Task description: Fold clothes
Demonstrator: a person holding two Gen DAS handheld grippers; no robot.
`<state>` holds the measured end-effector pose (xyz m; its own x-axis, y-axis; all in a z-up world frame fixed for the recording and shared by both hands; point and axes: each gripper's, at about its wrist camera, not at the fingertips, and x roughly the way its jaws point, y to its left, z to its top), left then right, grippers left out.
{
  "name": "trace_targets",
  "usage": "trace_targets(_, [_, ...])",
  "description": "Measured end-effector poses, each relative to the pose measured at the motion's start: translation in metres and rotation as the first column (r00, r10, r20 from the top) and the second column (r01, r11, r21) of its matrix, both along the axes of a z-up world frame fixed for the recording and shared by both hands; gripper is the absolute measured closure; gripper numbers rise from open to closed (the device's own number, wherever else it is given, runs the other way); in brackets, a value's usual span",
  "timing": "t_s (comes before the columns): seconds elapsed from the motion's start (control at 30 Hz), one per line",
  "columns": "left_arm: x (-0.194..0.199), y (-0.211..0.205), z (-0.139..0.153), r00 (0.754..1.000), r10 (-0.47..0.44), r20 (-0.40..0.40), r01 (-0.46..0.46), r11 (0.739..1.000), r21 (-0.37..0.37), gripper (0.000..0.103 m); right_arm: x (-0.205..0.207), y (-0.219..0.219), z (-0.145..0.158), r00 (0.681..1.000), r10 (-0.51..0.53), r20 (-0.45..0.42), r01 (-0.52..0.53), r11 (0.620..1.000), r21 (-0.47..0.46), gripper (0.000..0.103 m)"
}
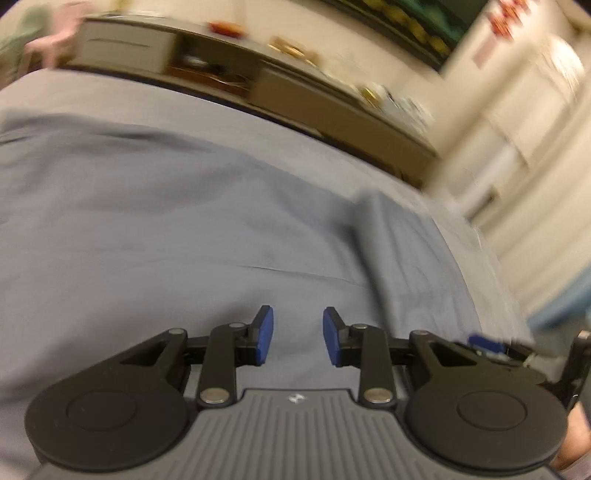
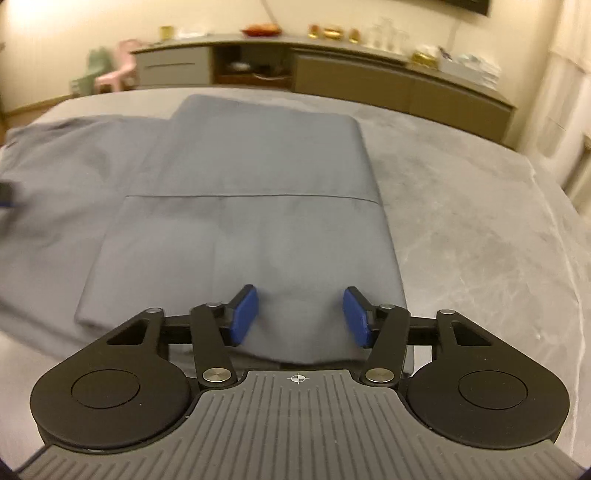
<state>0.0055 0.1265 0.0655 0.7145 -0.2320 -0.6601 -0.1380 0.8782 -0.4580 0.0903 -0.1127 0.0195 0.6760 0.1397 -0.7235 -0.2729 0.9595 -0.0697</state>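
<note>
We saw a wide surface covered in pale grey cloth (image 2: 461, 206), whether a bed or a counter we could not tell, filling most of the right wrist view, and on it lay the blue-grey garment (image 2: 258, 177), partly folded: its right portion formed a neat rectangle with a straight seam running across it, while its left portion spread looser and creased toward the frame's left edge. In the left wrist view the same garment (image 1: 166, 206) filled the picture under heavy motion blur, with a raised fold of fabric (image 1: 373, 221) standing up to the right. Behind the surface ran a long low sideboard (image 2: 369, 77) against the wall, carrying a red dish (image 2: 260, 29), some gold-coloured items and a stack of white things, too blurred to name. Left of it stood a small pink chair (image 2: 118, 70) beside a green one (image 2: 90, 66). The right gripper (image 2: 300, 317) hovered over the garment's near edge, its jaws wide apart and holding nothing, the cloth visible between the blue pads (image 2: 243, 314). The left gripper (image 1: 298, 339) was likewise over the fabric, its jaws apart and empty. At the right edge of the left view a blue pad of the right gripper showed, blurred.
</note>
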Motion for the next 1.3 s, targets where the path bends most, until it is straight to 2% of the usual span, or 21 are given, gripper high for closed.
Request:
trace_targets(0.03, [-0.016,0.021,0.002,0.998,0.056,0.014,-0.055,0.998,-0.023,0.070,-0.006,0.004,0.006,0.999,-0.020,0.047,0.020,1.000,0.003,0.056])
trace_targets(0.13, [-0.062,0.087,-0.002,0.972,0.236,0.008,-0.235,0.970,-0.063,0.068,-0.037,0.029,0.022,0.977,-0.036,0.211,0.038,0.999,-0.009,0.049])
trace_targets(0.27, [-0.100,0.172,-0.012,0.911,0.412,-0.020,-0.409,0.896,-0.172,0.065,-0.100,0.111,0.015,0.946,0.159,0.281,-0.145,0.987,-0.067,0.043])
trace_targets(0.4, [-0.125,0.225,-0.022,0.833,0.544,-0.102,-0.547,0.779,-0.307,0.060,-0.161,0.211,-0.001,0.869,0.427,0.250,-0.419,0.904,-0.086,0.035])
trace_targets(0.47, [-0.131,0.242,-0.030,0.815,0.561,-0.144,-0.568,0.725,-0.391,0.060,-0.178,0.259,-0.001,0.817,0.527,0.235,-0.521,0.848,-0.095,0.032])
trace_targets(0.5, [-0.130,0.245,-0.032,0.817,0.557,-0.149,-0.564,0.717,-0.411,0.060,-0.185,0.282,-0.001,0.786,0.575,0.227,-0.567,0.817,-0.105,0.026])
trace_targets(0.53, [-0.130,0.246,-0.034,0.820,0.552,-0.153,-0.558,0.712,-0.427,0.060,-0.189,0.302,-0.003,0.755,0.617,0.224,-0.604,0.786,-0.132,0.023])
trace_targets(0.6, [-0.131,0.248,-0.035,0.828,0.542,-0.141,-0.544,0.719,-0.432,0.059,-0.201,0.343,-0.007,0.681,0.698,0.223,-0.663,0.717,-0.218,0.022])
trace_targets(0.67, [-0.134,0.250,-0.035,0.835,0.534,-0.130,-0.533,0.727,-0.433,0.058,-0.208,0.376,-0.017,0.624,0.753,0.208,-0.696,0.656,-0.292,0.022])
trace_targets(0.7, [-0.134,0.251,-0.038,0.840,0.528,-0.129,-0.526,0.729,-0.438,0.058,-0.211,0.391,-0.022,0.602,0.773,0.201,-0.707,0.633,-0.316,0.025])
trace_targets(0.73, [-0.134,0.251,-0.040,0.844,0.520,-0.129,-0.518,0.732,-0.443,0.057,-0.211,0.400,-0.027,0.596,0.778,0.196,-0.711,0.626,-0.320,0.030])
trace_targets(0.77, [-0.135,0.250,-0.042,0.850,0.512,-0.126,-0.509,0.737,-0.445,0.057,-0.211,0.410,-0.031,0.591,0.784,0.192,-0.716,0.619,-0.324,0.029])
trace_targets(0.8, [-0.135,0.247,-0.044,0.856,0.502,-0.123,-0.500,0.742,-0.446,0.056,-0.210,0.418,-0.034,0.588,0.786,0.190,-0.717,0.616,-0.327,0.031])
trace_targets(0.83, [-0.135,0.245,-0.045,0.862,0.493,-0.120,-0.490,0.748,-0.447,0.055,-0.207,0.424,-0.034,0.595,0.782,0.189,-0.712,0.621,-0.329,0.039])
trace_targets(0.87, [-0.135,0.242,-0.047,0.868,0.483,-0.116,-0.480,0.754,-0.448,0.053,-0.204,0.429,-0.032,0.600,0.779,0.180,-0.710,0.623,-0.328,0.050])
trace_targets(0.9, [-0.136,0.240,-0.048,0.873,0.474,-0.113,-0.470,0.759,-0.449,0.050,-0.201,0.432,-0.029,0.606,0.775,0.180,-0.706,0.628,-0.328,0.071])
trace_targets(0.93, [-0.136,0.237,-0.049,0.879,0.464,-0.110,-0.460,0.765,-0.450,0.048,-0.201,0.432,-0.023,0.614,0.763,0.201,-0.693,0.643,-0.325,0.082])
trace_targets(1.0, [-0.133,0.230,-0.049,0.888,0.450,-0.094,-0.440,0.771,-0.460,0.040,-0.201,0.431,-0.011,0.628,0.739,0.244,-0.669,0.672,-0.318,0.091])
trace_targets(1.17, [-0.123,0.211,-0.042,0.904,0.428,0.005,-0.365,0.776,-0.514,0.019,-0.202,0.416,0.008,0.653,0.715,0.250,-0.679,0.699,-0.226,0.093])
trace_targets(1.23, [-0.116,0.203,-0.043,0.912,0.410,0.019,-0.337,0.774,-0.536,0.017,-0.203,0.409,0.015,0.662,0.708,0.246,-0.685,0.705,-0.184,0.093])
trace_targets(1.3, [-0.107,0.195,-0.047,0.922,0.388,0.015,-0.326,0.793,-0.514,0.016,-0.203,0.402,0.021,0.671,0.701,0.241,-0.690,0.710,-0.141,0.093])
